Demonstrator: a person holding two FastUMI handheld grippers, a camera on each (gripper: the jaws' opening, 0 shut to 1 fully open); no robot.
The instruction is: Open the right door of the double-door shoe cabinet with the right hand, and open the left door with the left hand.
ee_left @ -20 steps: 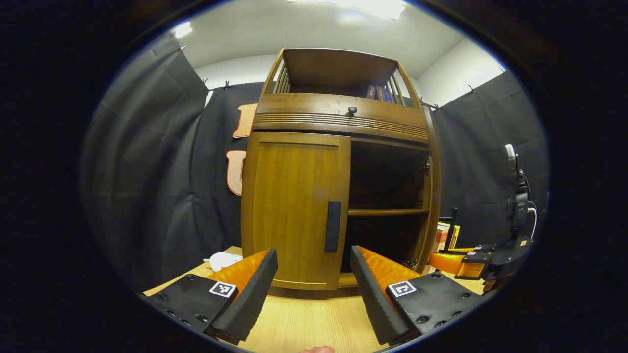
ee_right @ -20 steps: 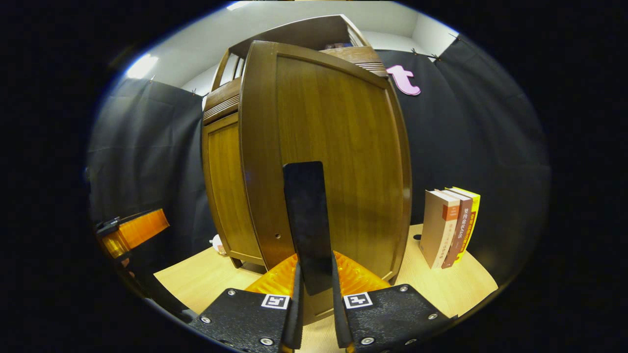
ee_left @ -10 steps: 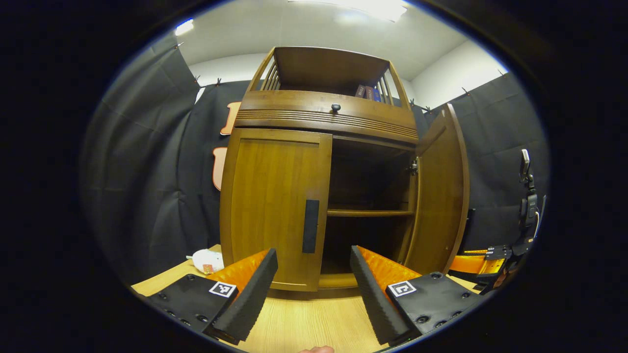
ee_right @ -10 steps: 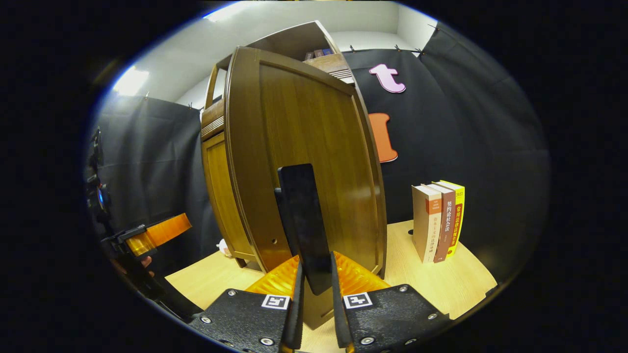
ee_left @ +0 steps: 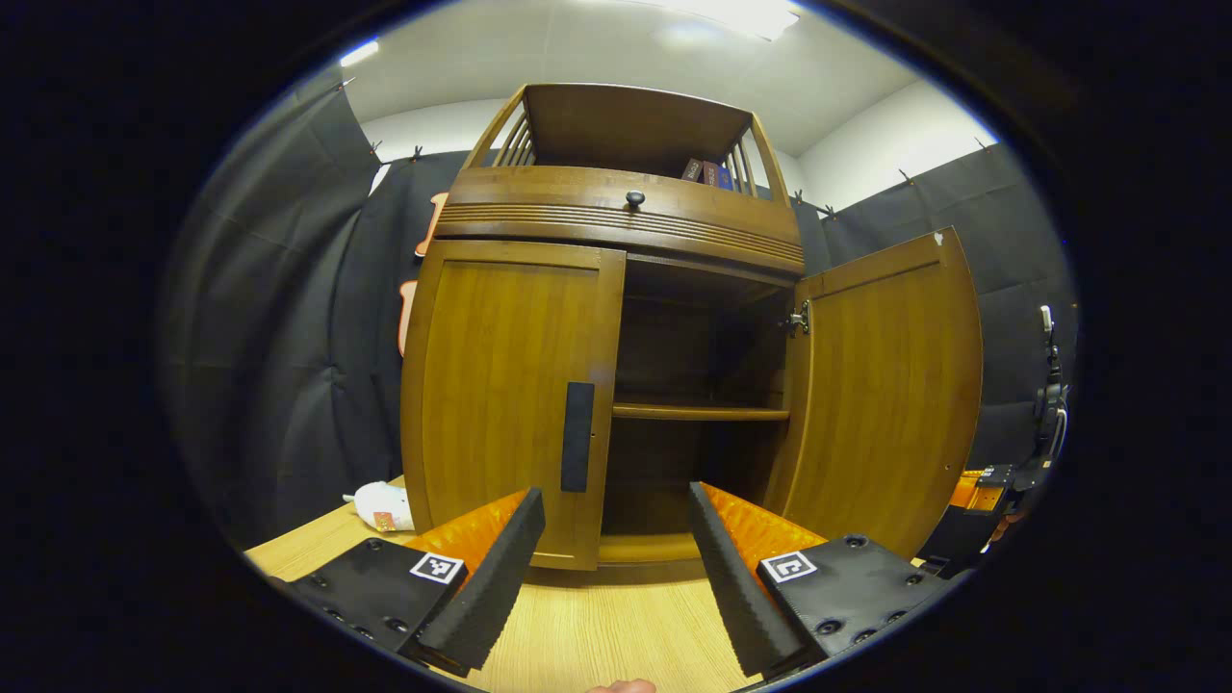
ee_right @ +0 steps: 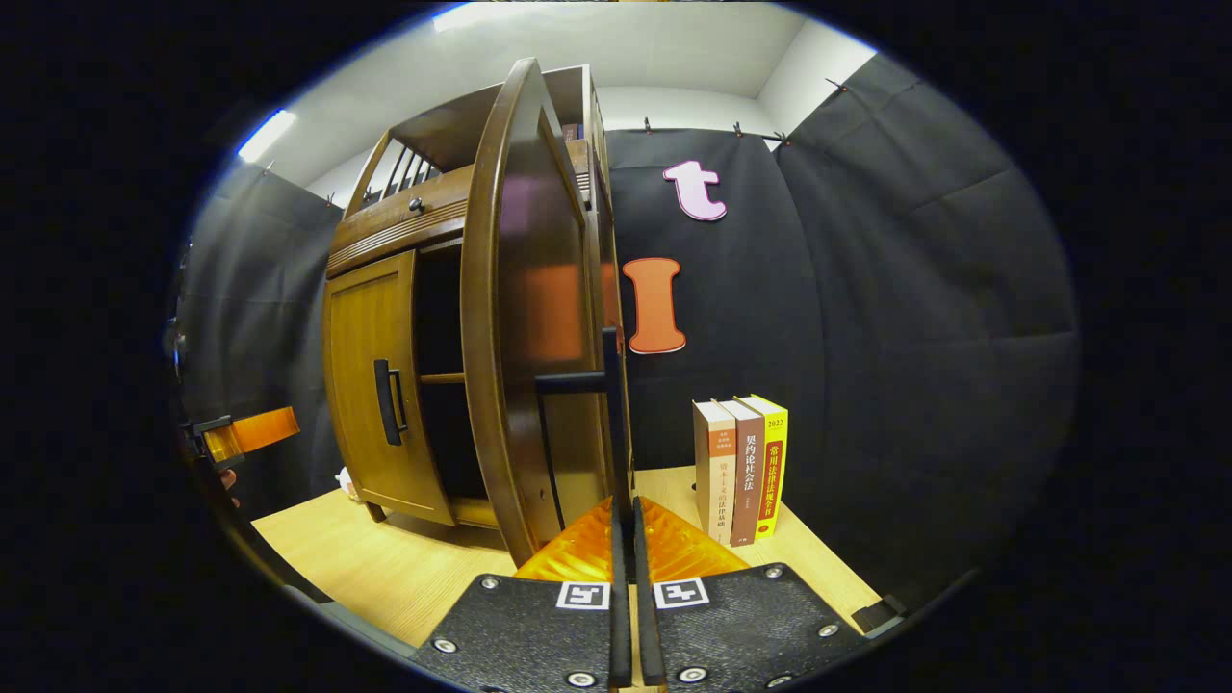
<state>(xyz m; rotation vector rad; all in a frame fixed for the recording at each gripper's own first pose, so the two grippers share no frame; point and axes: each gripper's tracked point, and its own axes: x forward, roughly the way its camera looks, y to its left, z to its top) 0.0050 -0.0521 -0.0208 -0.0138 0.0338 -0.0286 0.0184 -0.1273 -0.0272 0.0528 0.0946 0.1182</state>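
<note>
The wooden shoe cabinet [ee_left: 616, 217] stands on the table. Its left door [ee_left: 500, 385] is closed, and the dark vertical handle [ee_left: 577, 436] sits near its inner edge. My left gripper [ee_left: 613, 508] hangs open just in front of that handle, touching nothing. The right door [ee_left: 881, 385] is swung wide open, baring two dark compartments and a shelf [ee_left: 698, 412]. In the right gripper view this right door [ee_right: 520, 318] is seen almost edge-on, and my right gripper [ee_right: 624, 515] is shut on its dark handle [ee_right: 613, 423]. The left gripper [ee_right: 245, 433] appears at the far left there.
Three upright books [ee_right: 741, 467] stand on the wooden table [ee_right: 385, 577] just right of the open door. A small white soft toy [ee_left: 380, 505] lies left of the cabinet. A drawer with a round knob [ee_left: 634, 198] tops the doors. Black cloth walls surround the booth.
The right door has swung from partly open to wide open with my right gripper holding its handle. The left gripper has stayed open in front of the closed left door.
</note>
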